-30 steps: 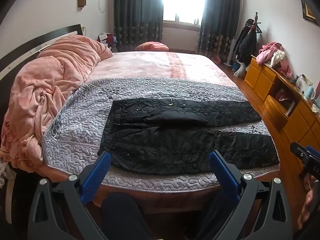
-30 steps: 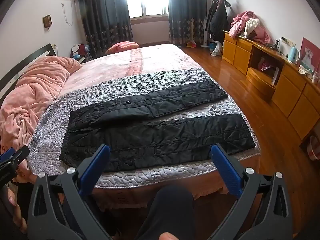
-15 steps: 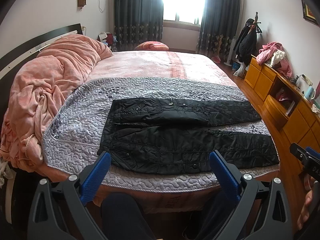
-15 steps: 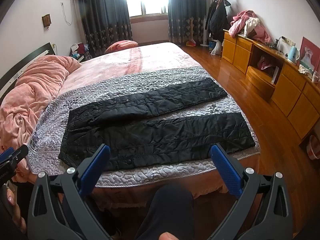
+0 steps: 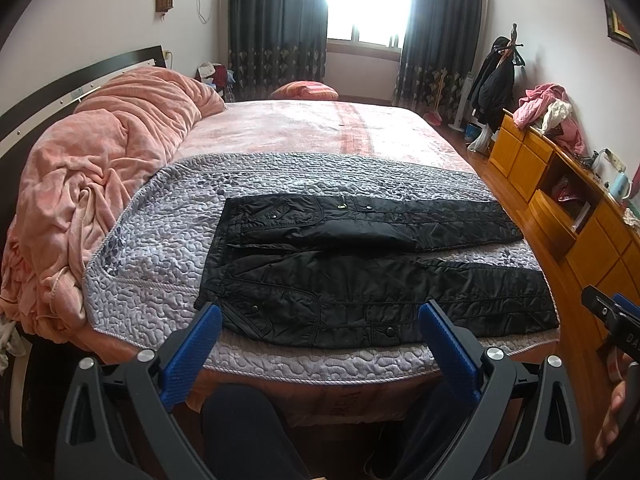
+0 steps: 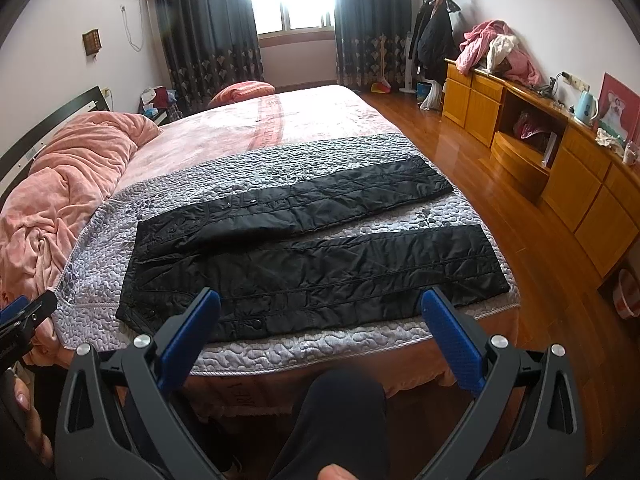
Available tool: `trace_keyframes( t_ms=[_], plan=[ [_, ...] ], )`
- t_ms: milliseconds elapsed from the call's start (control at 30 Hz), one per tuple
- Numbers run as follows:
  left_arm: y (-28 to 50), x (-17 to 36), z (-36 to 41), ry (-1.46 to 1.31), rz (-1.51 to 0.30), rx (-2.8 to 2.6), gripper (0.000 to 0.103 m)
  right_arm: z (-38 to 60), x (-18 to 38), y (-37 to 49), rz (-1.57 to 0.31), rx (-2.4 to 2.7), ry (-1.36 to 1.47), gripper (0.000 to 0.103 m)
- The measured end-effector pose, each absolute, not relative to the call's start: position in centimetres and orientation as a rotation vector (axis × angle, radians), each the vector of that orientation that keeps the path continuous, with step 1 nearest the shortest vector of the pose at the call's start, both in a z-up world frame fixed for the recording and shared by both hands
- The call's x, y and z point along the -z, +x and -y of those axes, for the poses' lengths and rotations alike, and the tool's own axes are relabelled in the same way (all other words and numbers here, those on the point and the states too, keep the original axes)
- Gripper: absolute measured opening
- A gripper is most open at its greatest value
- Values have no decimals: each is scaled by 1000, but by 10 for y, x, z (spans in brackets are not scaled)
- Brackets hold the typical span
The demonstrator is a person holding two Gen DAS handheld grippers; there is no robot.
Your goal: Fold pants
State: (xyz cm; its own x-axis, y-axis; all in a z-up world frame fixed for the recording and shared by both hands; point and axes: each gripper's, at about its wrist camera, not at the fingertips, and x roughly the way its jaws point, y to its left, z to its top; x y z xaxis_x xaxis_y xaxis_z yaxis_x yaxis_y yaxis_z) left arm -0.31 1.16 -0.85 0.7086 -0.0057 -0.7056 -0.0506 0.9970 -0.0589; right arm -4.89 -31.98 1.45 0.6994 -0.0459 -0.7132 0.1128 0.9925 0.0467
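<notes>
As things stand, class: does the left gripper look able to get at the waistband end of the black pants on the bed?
Probably yes. The left gripper has its jaws wide open and empty, just short of the bed edge, and the pants lie flat on the grey quilt with the waistband end nearest it. Nothing lies between.

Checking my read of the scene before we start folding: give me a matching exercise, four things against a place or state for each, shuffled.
Things:
1. black pants
2. pink blanket
3. light blue kettle
4. left gripper

Places or states:
A. on the wooden dresser
B. bunched up near the headboard
C. open, holding nothing
D. spread flat on the grey quilt, legs apart

Pairs: 1-D, 2-B, 3-A, 4-C
</notes>
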Motion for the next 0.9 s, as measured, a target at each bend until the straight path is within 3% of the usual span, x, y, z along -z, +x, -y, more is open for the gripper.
trace_keyframes(
  t_ms=[900],
  plan=[
    [0, 7, -7, -73, -783, -32, 99, 321, -16, -50, -793, 88, 89, 101]
  ],
)
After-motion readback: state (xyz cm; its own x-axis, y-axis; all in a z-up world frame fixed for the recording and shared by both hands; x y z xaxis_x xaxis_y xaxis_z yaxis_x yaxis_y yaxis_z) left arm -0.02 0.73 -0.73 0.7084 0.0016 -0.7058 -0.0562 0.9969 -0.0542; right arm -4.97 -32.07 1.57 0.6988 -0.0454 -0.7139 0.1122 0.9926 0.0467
